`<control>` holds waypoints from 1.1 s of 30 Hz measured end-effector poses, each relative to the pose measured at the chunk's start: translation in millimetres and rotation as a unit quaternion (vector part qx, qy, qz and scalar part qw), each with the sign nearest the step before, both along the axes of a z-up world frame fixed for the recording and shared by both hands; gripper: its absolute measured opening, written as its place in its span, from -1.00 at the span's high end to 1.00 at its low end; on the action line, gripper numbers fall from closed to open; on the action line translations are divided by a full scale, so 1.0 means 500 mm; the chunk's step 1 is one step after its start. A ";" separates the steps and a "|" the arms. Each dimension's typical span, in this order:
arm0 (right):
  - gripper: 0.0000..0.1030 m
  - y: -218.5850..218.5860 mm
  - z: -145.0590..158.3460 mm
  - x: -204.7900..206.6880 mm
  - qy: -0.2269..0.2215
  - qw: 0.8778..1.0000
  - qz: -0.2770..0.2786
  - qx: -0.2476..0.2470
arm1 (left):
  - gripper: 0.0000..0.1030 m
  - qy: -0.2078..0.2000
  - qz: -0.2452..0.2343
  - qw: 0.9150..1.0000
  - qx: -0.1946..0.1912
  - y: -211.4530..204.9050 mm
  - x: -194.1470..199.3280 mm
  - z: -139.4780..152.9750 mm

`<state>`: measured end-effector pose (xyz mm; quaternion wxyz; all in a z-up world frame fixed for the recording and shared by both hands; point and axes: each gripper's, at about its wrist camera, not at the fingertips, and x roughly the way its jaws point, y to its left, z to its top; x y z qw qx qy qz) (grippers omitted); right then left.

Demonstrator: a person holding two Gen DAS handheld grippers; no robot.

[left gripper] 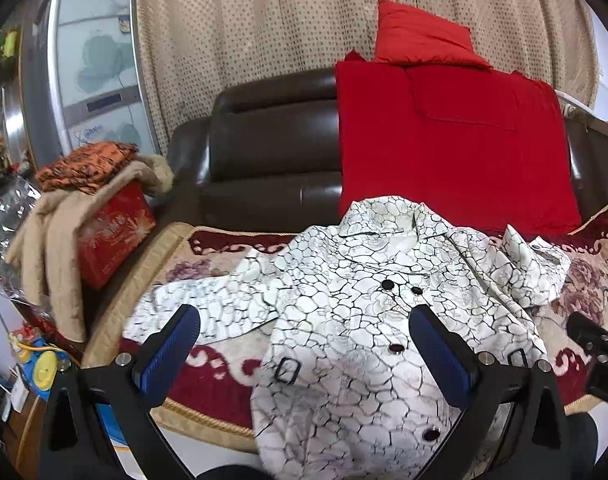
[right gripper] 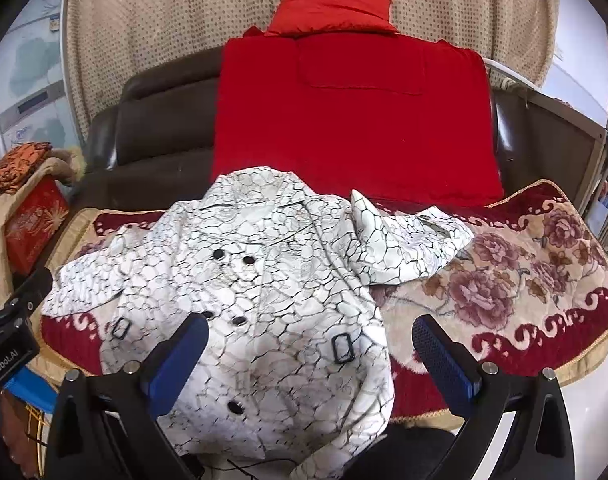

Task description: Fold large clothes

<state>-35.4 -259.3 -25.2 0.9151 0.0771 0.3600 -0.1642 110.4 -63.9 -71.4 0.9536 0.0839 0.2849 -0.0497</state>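
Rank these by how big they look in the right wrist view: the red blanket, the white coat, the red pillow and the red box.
1. red blanket and white coat, too close to rank; the coat lies nearer the camera
2. red pillow
3. red box, partly covered

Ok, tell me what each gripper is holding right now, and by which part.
Nothing. The left gripper and right gripper both hover open above the white coat, fingers spread with no cloth between them.

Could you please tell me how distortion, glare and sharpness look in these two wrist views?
Left wrist view: strong fisheye bending of the refrigerator, black corner vignetting, glare on the leather sofa; the coat is sharp. Right wrist view: same barrel curve in the curtain, overexposed right edge, coat crisp.
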 end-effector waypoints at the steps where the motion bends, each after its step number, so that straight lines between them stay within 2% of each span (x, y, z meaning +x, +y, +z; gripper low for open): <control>1: -1.00 -0.012 -0.006 0.011 0.001 1.000 -0.002 0.005 | -1.00 0.003 0.001 1.000 -0.003 -0.003 0.019 -0.011; 7: -1.00 -0.138 -0.064 0.091 -0.002 0.998 -0.040 0.043 | -1.00 0.032 0.018 0.999 -0.005 -0.033 0.168 -0.126; 10: -1.00 -0.244 -0.112 0.129 -0.014 0.994 -0.079 0.070 | -1.00 0.048 0.035 0.998 -0.015 -0.047 0.244 -0.187; 12: -1.00 -0.340 -0.156 0.150 -0.022 0.987 -0.120 0.102 | -1.00 0.050 0.045 0.998 -0.017 -0.059 0.276 -0.213; 13: -1.00 -0.379 -0.174 0.154 -0.031 0.983 -0.140 0.119 | -1.00 0.052 0.049 0.997 -0.017 -0.066 0.291 -0.227; 14: -1.00 -0.439 -0.205 0.159 -0.047 0.973 -0.171 0.148 | -1.00 0.056 0.051 0.997 -0.018 -0.073 0.306 -0.242; 17: -0.98 -0.548 -0.267 0.167 -0.075 0.948 -0.221 0.218 | -1.00 0.058 0.044 0.997 -0.021 -0.086 0.324 -0.274; 19: -0.88 -0.609 -0.308 0.177 -0.080 0.928 -0.248 0.266 | -1.00 0.057 0.032 0.998 -0.016 -0.097 0.328 -0.295; 22: -0.63 -0.682 -0.364 0.194 -0.096 0.900 -0.273 0.327 | -1.00 0.076 0.022 0.997 -0.002 -0.112 0.337 -0.317; 24: -0.46 -0.713 -0.393 0.216 -0.097 0.891 -0.276 0.348 | -1.00 0.074 0.016 0.997 -0.001 -0.116 0.337 -0.320; 26: -0.41 -0.733 -0.415 0.237 -0.096 0.883 -0.283 0.362 | -1.00 0.071 0.013 0.997 -0.002 -0.118 0.336 -0.320; 28: -0.21 -0.737 -0.422 0.260 -0.089 0.890 -0.281 0.347 | -1.00 0.070 0.012 0.997 -0.004 -0.116 0.337 -0.320; 29: 0.40 -0.734 -0.418 0.274 -0.080 0.900 -0.280 0.324 | -1.00 0.070 0.014 0.997 -0.004 -0.114 0.338 -0.320; 30: 0.67 -0.730 -0.419 0.289 -0.066 0.908 -0.271 0.313 | -1.00 0.070 0.016 0.997 -0.004 -0.111 0.340 -0.320; 33: 0.73 -0.704 -0.398 0.299 -0.065 0.917 -0.263 0.292 | -1.00 0.065 0.030 0.997 -0.010 -0.095 0.344 -0.314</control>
